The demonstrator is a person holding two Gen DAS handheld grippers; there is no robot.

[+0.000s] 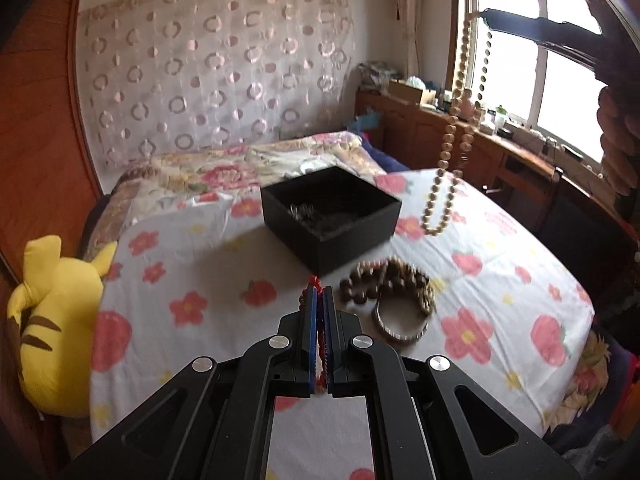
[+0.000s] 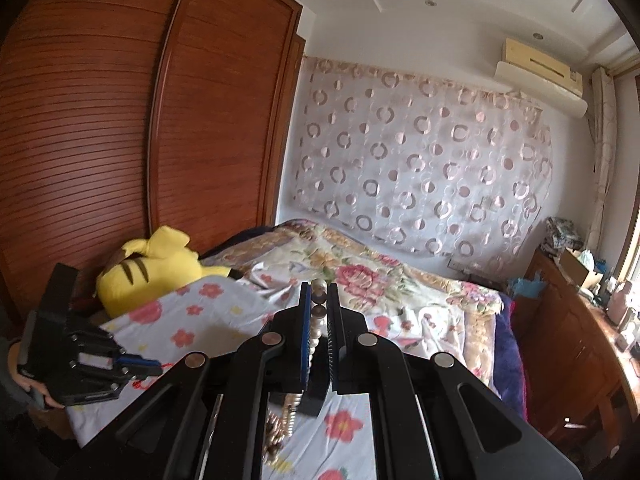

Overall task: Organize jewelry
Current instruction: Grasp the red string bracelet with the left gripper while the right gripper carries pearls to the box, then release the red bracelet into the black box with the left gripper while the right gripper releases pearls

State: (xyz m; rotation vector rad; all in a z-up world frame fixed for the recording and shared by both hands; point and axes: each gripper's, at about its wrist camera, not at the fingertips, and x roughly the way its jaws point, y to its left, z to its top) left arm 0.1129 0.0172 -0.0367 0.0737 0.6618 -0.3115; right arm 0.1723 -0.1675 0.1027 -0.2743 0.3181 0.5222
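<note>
My left gripper (image 1: 320,290) is shut on a red beaded string (image 1: 314,282), raised above the flowered bed sheet (image 1: 168,264). Just beyond it stands an open black box (image 1: 332,216) with some metal jewelry inside. Right of my fingers lie dark brown bead bracelets (image 1: 388,284) and a metal bangle (image 1: 400,330). My right gripper (image 1: 485,18) is high at the upper right, shut on a long tan bead necklace (image 1: 448,152) that hangs down to the sheet. In the right wrist view the right gripper (image 2: 319,288) pinches those beads (image 2: 316,320), and the left gripper (image 2: 158,368) shows at the lower left.
A yellow plush toy (image 1: 60,320) lies at the bed's left edge against a brown wardrobe (image 2: 100,140). A folded floral quilt (image 1: 240,164) sits behind the box. A wooden dresser (image 1: 460,136) crowded with small items runs under the window on the right.
</note>
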